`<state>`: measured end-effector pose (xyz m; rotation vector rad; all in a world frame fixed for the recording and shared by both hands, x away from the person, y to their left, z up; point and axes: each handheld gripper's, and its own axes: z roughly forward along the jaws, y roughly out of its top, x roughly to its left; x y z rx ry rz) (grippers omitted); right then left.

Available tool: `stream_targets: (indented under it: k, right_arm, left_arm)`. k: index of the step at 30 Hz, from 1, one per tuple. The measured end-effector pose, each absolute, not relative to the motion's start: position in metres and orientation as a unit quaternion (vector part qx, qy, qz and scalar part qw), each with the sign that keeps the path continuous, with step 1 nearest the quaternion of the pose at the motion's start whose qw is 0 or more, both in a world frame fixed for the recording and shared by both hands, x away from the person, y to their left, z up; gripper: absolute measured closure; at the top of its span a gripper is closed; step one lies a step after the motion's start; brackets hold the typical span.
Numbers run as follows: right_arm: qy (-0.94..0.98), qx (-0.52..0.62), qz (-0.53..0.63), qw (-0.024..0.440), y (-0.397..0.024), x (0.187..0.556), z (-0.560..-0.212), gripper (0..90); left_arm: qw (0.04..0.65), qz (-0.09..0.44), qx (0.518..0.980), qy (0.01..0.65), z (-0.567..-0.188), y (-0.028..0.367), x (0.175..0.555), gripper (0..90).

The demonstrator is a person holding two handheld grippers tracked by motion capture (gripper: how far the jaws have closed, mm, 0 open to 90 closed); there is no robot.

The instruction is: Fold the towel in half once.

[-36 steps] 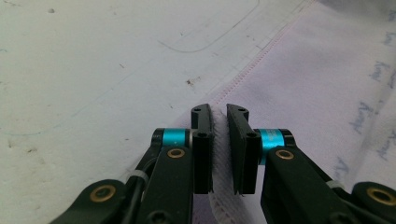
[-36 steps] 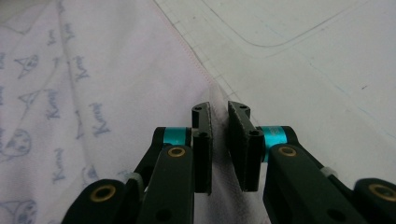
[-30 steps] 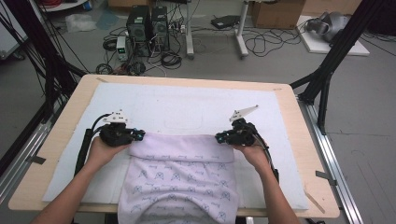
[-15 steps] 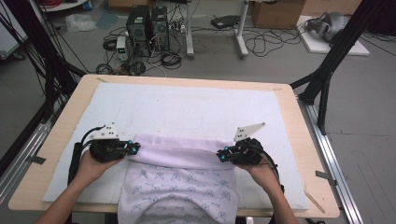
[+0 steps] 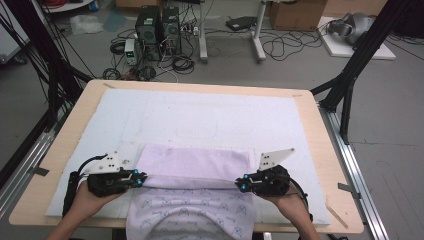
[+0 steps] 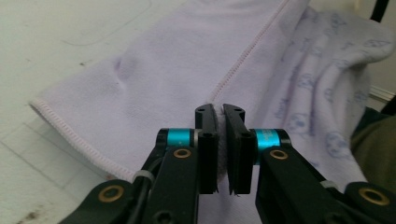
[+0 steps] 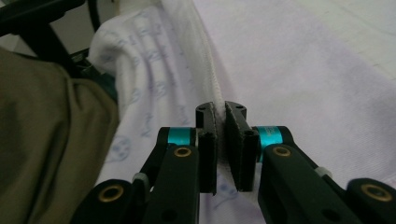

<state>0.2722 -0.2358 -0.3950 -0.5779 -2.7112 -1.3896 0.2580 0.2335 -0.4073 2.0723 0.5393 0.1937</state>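
left hand-held gripper (image 5: 139, 178) clamped on towel (image 5: 192, 170) fold at 9 o'clock | right hand-held gripper (image 5: 242, 183) clamped on fold at 3 o'clock | towel on worktop (image 5: 320, 130), draping over 6 o'clock edge

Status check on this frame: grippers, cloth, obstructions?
Left gripper and right gripper both shut on lilac towel. Towel partly folded on white mat. Nothing obstructing.

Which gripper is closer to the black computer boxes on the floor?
Left. The left gripper sits on the same side as the computer boxes beyond the table; the right gripper is farther across, both pinching the towel.
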Motion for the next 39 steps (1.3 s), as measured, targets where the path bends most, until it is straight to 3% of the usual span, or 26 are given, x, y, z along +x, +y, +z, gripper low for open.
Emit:
stream_targets:
  k: [2,5,10,15,20,23,25,26,27,29,30,33,39]
  right_arm:
    - [-0.872,-0.188,-0.452,0.019,-0.238,0.270,-0.394,76.7]
    - [-0.861,-0.201,-0.468,0.009,-0.245,0.279,-0.389,72.5]
    - [-0.857,-0.243,-0.453,-0.027,-0.248,0.314,-0.391,62.8]
    - [-0.863,-0.276,-0.418,-0.059,-0.246,0.347,-0.407,53.0]
    - [-0.863,-0.313,-0.391,-0.057,-0.249,0.368,-0.428,41.3]
    - [-0.865,-0.322,-0.382,-0.046,-0.250,0.374,-0.437,41.1]
    - [-0.870,-0.320,-0.373,-0.049,-0.249,0.375,-0.440,42.6]
    - [-0.870,-0.320,-0.372,-0.050,-0.249,0.375,-0.440,45.5]
    - [-0.872,-0.315,-0.372,-0.049,-0.249,0.375,-0.439,53.3]
    - [-0.877,-0.301,-0.371,-0.044,-0.246,0.373,-0.439,64.1]
    - [-0.882,-0.290,-0.371,-0.035,-0.244,0.372,-0.439,75.9]
    - [-0.887,-0.272,-0.374,-0.019,-0.240,0.374,-0.438,83.3]
    - [-0.863,-0.312,-0.389,-0.077,-0.243,0.411,-0.411,84.3]
  left_arm:
    - [0.474,0.081,0.846,0.229,-0.407,0.235,0.260,66.7]
    - [0.481,0.093,0.838,0.242,-0.401,0.239,0.270,61.0]
    - [0.473,0.127,0.827,0.275,-0.396,0.238,0.305,58.2]
    - [0.446,0.127,0.827,0.320,-0.415,0.228,0.346,53.1]
    - [0.413,0.128,0.829,0.353,-0.436,0.227,0.365,46.6]
    - [0.402,0.108,0.833,0.364,-0.443,0.227,0.371,46.6]
    - [0.399,0.110,0.835,0.364,-0.444,0.227,0.371,50.3]
    - [0.402,0.101,0.835,0.362,-0.443,0.228,0.371,56.8]
    - [0.404,0.094,0.838,0.355,-0.443,0.227,0.371,67.2]
    - [0.404,0.094,0.842,0.344,-0.442,0.225,0.368,78.0]
    - [0.400,0.100,0.846,0.338,-0.441,0.224,0.368,81.0]
    - [0.408,0.123,0.834,0.350,-0.439,0.227,0.370,84.6]
    - [0.436,0.183,0.792,0.386,-0.413,0.233,0.400,86.0]
